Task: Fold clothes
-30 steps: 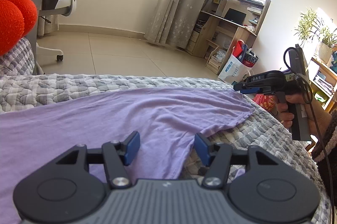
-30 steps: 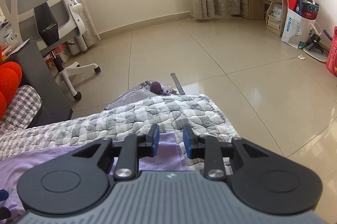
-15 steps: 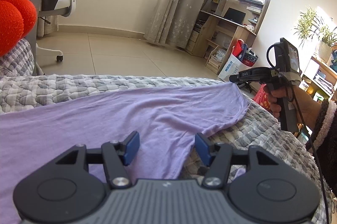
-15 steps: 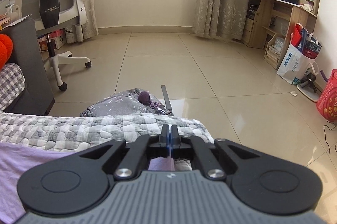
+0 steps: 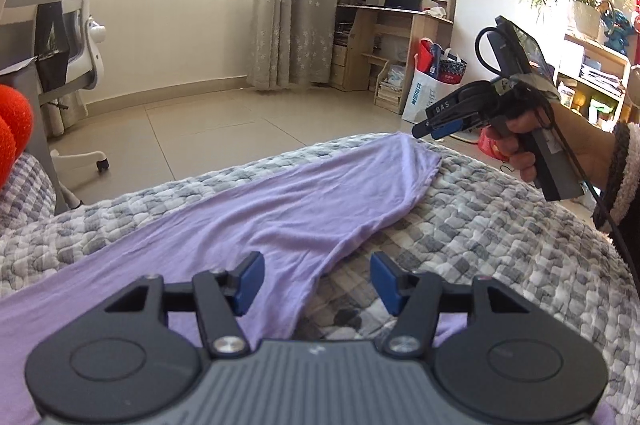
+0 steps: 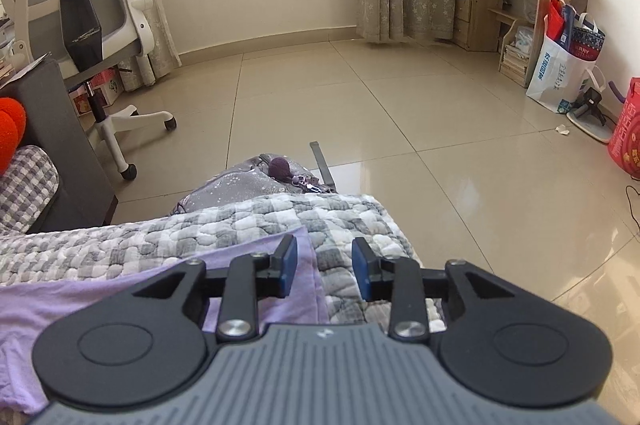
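Note:
A lilac garment (image 5: 280,209) lies spread flat on a grey-and-white checked quilt (image 5: 480,225). Its long sleeve stretches to the far right edge of the bed. My left gripper (image 5: 316,283) is open and empty, low over the sleeve's near edge. My right gripper (image 6: 324,267) is open and empty, just above the sleeve end (image 6: 296,277). It also shows in the left wrist view (image 5: 434,131), held in a hand just beyond the sleeve tip.
The bed's edge drops to a tiled floor (image 6: 360,105). A grey bag (image 6: 256,181) lies on the floor by the bed. An office chair (image 6: 80,5) stands left, a wooden desk (image 6: 520,5) and shopping bags (image 6: 560,65) right. Orange cushions (image 5: 12,129) sit at the far left.
My right gripper was shut on the sleeve end half a second ago and has opened, leaving the sleeve flat on the quilt. The left gripper has turned to face further right.

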Demonstrator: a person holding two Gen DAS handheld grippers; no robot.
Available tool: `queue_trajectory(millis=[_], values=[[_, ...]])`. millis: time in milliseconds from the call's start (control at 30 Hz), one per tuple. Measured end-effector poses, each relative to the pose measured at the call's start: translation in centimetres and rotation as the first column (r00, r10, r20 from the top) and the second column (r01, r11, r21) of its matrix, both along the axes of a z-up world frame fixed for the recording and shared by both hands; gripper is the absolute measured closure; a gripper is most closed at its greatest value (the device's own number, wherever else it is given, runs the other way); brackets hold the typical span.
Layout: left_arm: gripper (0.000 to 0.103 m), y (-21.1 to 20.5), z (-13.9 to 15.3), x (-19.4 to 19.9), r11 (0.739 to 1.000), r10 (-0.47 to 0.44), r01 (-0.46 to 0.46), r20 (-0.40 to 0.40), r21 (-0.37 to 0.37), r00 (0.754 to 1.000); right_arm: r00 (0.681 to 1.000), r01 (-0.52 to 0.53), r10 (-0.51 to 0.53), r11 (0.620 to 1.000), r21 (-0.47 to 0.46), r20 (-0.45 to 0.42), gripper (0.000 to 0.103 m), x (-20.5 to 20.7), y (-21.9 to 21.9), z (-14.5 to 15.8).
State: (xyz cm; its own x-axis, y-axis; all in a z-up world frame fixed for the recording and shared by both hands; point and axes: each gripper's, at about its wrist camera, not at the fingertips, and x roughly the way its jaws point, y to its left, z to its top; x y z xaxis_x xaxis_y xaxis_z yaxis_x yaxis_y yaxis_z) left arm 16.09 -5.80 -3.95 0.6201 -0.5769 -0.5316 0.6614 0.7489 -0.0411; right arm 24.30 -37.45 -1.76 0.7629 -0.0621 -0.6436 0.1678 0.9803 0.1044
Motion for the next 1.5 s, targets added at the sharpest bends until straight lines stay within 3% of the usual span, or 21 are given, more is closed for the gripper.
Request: queue_trajectory(millis=[133, 367, 400, 433, 500, 633, 767, 833, 900, 967, 1000, 1100, 1167, 1200, 1233, 1267, 1333, 1500], values=[[0.054, -1.9, 0.5, 0.3, 0.995, -0.038, 0.036, 0.017, 0.090, 0.999, 0.999, 0.018, -0.012, 0.990, 0.137, -0.045, 0.069, -1.8, -0.8, 0.1], [0.081, -4.8, -0.7, 0.5, 0.973, -0.088, 0.081, 0.026, 0.217, 0.996, 0.999, 0.022, -0.013, 0.964, 0.265, -0.038, 0.069, -2.5, -1.0, -0.7], [0.084, -5.0, -0.7, 0.3, 0.970, -0.098, 0.087, 0.038, 0.225, 0.994, 1.000, 0.024, -0.018, 0.964, 0.264, -0.025, 0.074, -2.4, -1.1, -1.0], [0.095, -5.1, -0.7, 0.1, 0.968, -0.109, 0.094, 0.051, 0.231, 0.993, 1.000, 0.020, -0.017, 0.967, 0.255, -0.014, 0.086, -2.4, -1.0, -1.1], [0.103, -5.2, -0.6, -0.4, 0.965, -0.146, 0.130, 0.056, 0.229, 0.988, 1.000, 0.006, -0.007, 0.973, 0.229, 0.008, 0.100, -2.5, -0.8, -1.3], [0.103, -5.0, -0.6, -1.2, 0.945, -0.254, 0.240, 0.034, 0.223, 0.967, 0.999, 0.039, -0.043, 0.990, 0.139, 0.027, 0.103, -3.5, -0.9, -1.2], [0.098, -4.0, 0.3, -1.0, 0.955, -0.235, 0.231, 0.002, 0.187, 0.972, 0.999, 0.043, -0.045, 0.995, 0.085, 0.022, 0.103, -3.8, -0.8, -1.6], [0.082, -3.2, 0.9, -1.1, 0.966, -0.207, 0.200, 0.022, 0.164, 0.978, 0.999, 0.042, -0.044, 0.992, 0.118, 0.019, 0.088, -4.0, -0.9, -1.3], [0.062, -2.5, 1.3, -1.1, 0.976, -0.166, 0.154, 0.067, 0.153, 0.984, 0.999, 0.039, -0.042, 0.987, 0.159, 0.015, 0.088, -4.2, -0.9, -1.1], [0.059, -2.5, 1.1, -0.5, 0.979, -0.147, 0.137, 0.060, 0.148, 0.987, 0.999, 0.034, -0.038, 0.981, 0.193, 0.014, 0.078, -4.3, -0.7, -1.0], [0.060, -2.6, 1.0, -0.2, 0.981, -0.139, 0.130, 0.054, 0.146, 0.989, 0.999, 0.035, -0.039, 0.979, 0.201, 0.016, 0.067, -4.2, -0.5, -1.0], [0.060, -3.6, 0.2, 0.6, 0.981, -0.141, 0.136, 0.028, 0.136, 0.990, 0.999, 0.039, -0.045, 0.982, 0.184, 0.028, 0.066, -3.8, 0.1, -1.2], [0.075, -4.7, -0.3, 0.9, 0.978, -0.132, 0.126, 0.024, 0.164, 0.991, 0.998, 0.042, -0.047, 0.989, 0.142, 0.035, 0.076, -3.6, 0.6, -1.5], [0.086, -5.0, -0.5, 1.1, 0.977, -0.138, 0.132, 0.021, 0.166, 0.990, 0.998, 0.042, -0.047, 0.993, 0.113, 0.037, 0.094, -3.5, 0.9, -1.7], [0.098, -5.2, -0.5, 1.1, 0.977, -0.143, 0.138, 0.021, 0.160, 0.990, 0.998, 0.042, -0.046, 0.995, 0.089, 0.044, 0.099, -3.6, 1.0, -1.8], [0.103, -5.2, -0.4, 1.1, 0.978, -0.145, 0.140, 0.023, 0.153, 0.989, 0.997, 0.047, -0.052, 0.996, 0.077, 0.054, 0.100, -3.7, 1.0, -1.7], [0.103, -5.0, 0.0, 1.0, 0.978, -0.167, 0.164, 0.014, 0.127, 0.986, 0.995, 0.067, -0.072, 0.996, 0.065, 0.074, 0.101, -4.1, 0.7, -1.6], [0.103, -5.4, -0.4, 0.8, 0.969, -0.193, 0.192, -0.009, 0.154, 0.981, 0.995, 0.082, -0.083, 0.996, 0.020, 0.058, 0.101, -4.1, 0.6, -2.3]])
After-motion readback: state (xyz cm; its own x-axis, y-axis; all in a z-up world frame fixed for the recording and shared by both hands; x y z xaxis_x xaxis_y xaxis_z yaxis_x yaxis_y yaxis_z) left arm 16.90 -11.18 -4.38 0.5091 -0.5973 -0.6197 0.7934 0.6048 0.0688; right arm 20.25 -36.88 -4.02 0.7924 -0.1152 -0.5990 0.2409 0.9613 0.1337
